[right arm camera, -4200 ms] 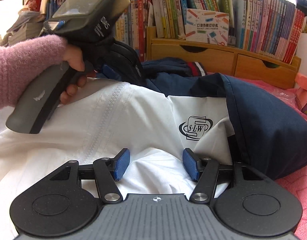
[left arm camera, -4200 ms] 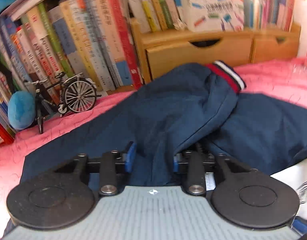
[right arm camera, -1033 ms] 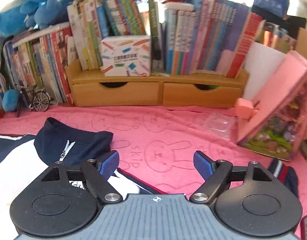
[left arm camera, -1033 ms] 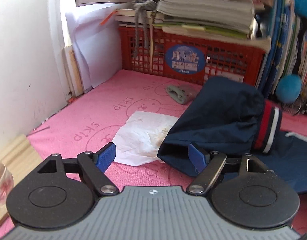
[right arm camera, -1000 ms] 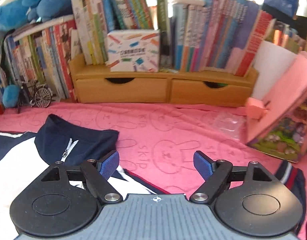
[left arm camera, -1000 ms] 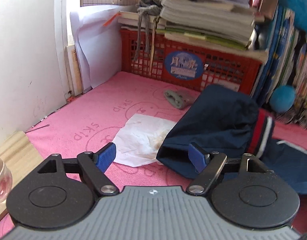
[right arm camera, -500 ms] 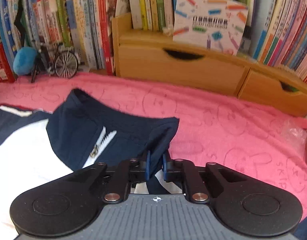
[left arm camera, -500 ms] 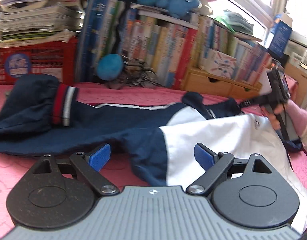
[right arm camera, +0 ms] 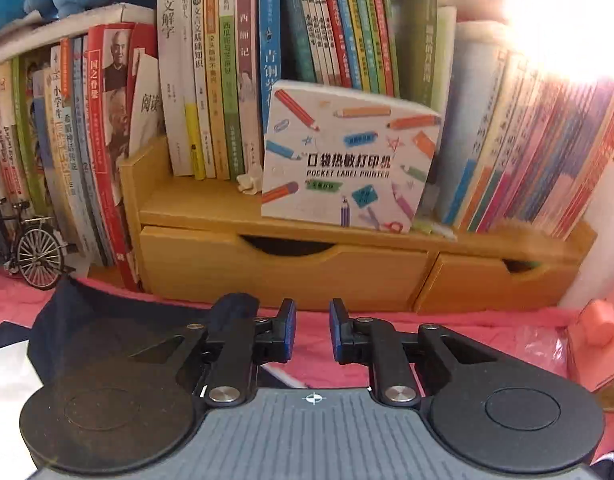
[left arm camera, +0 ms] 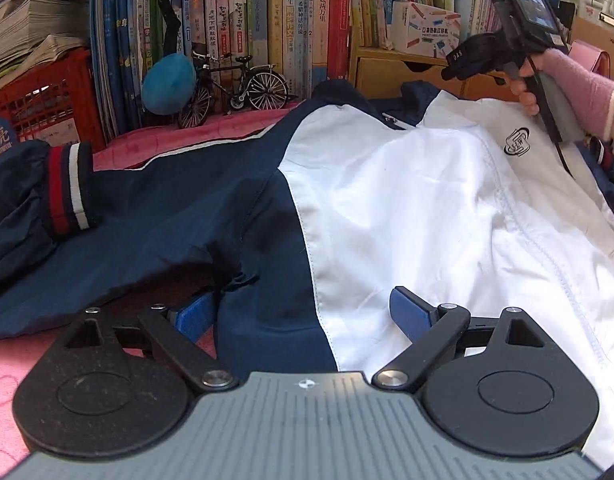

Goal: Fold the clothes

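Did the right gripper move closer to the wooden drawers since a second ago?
Yes. The right gripper went toward the wooden drawers: in its own view they and the printer box now look much bigger and nearer. Its jaws are opening, nothing between them.

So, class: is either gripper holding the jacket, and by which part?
Neither. The left gripper straddles the jacket hem, jaws wide; the right gripper is opening, empty.
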Demonstrator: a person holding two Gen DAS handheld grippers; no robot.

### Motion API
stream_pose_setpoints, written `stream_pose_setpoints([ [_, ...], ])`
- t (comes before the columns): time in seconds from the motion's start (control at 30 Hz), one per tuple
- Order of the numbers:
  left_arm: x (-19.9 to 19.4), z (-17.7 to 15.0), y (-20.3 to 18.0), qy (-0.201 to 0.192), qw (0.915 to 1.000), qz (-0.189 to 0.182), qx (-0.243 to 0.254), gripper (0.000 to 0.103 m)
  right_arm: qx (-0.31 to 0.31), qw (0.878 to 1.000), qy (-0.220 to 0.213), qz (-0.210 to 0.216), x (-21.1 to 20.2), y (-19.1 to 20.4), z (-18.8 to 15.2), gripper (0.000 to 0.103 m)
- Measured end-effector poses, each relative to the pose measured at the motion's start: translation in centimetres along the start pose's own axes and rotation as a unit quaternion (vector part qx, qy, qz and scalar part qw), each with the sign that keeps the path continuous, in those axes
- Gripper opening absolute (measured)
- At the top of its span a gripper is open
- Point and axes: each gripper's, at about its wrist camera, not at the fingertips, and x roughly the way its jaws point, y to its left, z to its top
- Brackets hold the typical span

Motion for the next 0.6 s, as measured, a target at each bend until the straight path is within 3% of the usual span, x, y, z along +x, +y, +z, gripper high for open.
stream_pose_setpoints([
  [0.07, -2.0, 0.3, 1.8, -0.033, 0.9988, 0.019, -0.029, 0.093, 0.001, 0.999, -0.01, 0.039, -2.2, 0.5, -0.8, 0.04],
  [0.13, -3.7, 0.8, 4.0, -0.065, 0.9932, 0.072, -0.064, 0.093, -0.01, 0.996, -0.018, 0.087, -5.0, 1.5, -1.6, 0.057],
  [0.2, -4.3, 1.5, 6.3, -0.08, 0.9845, 0.133, -0.081, 0.099, -0.028, 0.99, -0.017, 0.14, -7.6, 3.1, -2.6, 0.061],
  [0.27, -3.0, 2.6, 9.0, -0.069, 0.9761, 0.193, -0.071, 0.099, -0.052, 0.979, -0.007, 0.197, -10.0, 5.3, -3.9, 0.065],
  [0.37, 0.8, 3.4, 10.9, -0.015, 0.9743, 0.224, -0.018, 0.098, -0.069, 0.966, 0.015, 0.247, -11.7, 9.0, -5.9, 0.066],
  [0.43, 3.0, 3.3, 12.1, 0.018, 0.9664, 0.256, 0.021, 0.085, -0.073, 0.962, 0.034, 0.263, -12.0, 10.7, -7.5, 0.066],
  [0.47, 3.7, 3.3, 12.8, 0.026, 0.9618, 0.271, 0.033, 0.083, -0.075, 0.96, 0.041, 0.266, -12.4, 11.5, -8.3, 0.066],
  [0.6, 2.2, 4.0, 18.9, 0.045, 0.9411, 0.335, -0.02, 0.079, -0.105, 0.956, 0.036, 0.27, -13.7, 12.6, -11.0, 0.067],
])
